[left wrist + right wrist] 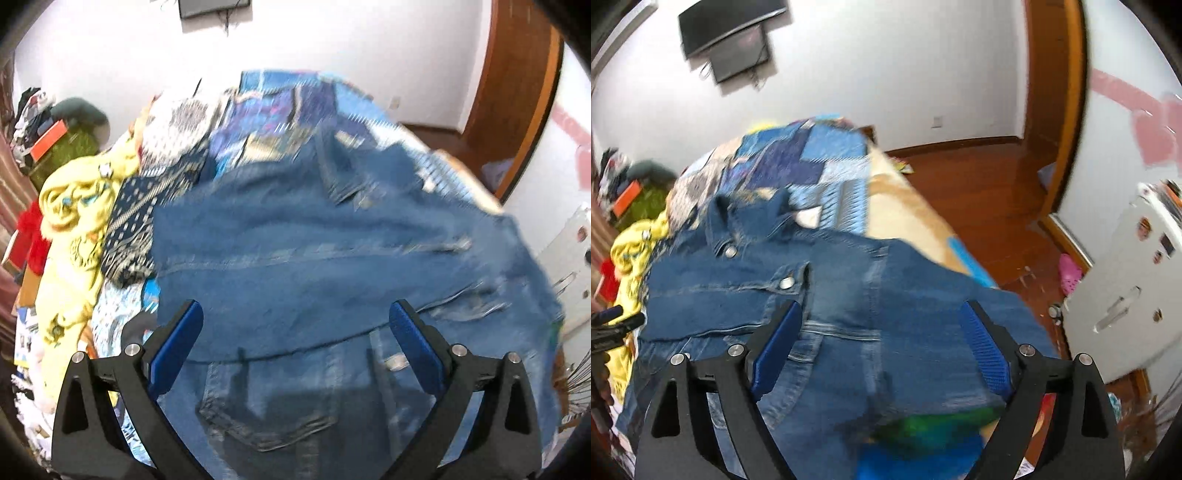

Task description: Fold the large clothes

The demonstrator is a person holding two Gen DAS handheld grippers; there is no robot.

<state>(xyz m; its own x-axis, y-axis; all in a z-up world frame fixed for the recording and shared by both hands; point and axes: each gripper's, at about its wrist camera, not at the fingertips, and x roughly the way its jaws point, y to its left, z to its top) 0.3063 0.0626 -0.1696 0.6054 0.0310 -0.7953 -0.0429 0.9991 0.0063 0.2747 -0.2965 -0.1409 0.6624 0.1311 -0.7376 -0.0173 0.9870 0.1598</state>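
One denim jacket [827, 295] on the bed [905, 206]; left gripper [295, 332] and right gripper [882, 332] both spread wide, empty; yellow cloth [70, 236] along the bed's left edge.

Open air above the denim jacket [849, 295] spread on the bed [905, 206]. Blocked on the left by heaped yellow cloth [70, 229] (piled above the jacket's level). Clear wooden floor [979, 184] right of the bed, up to the white cabinet [1126, 277].
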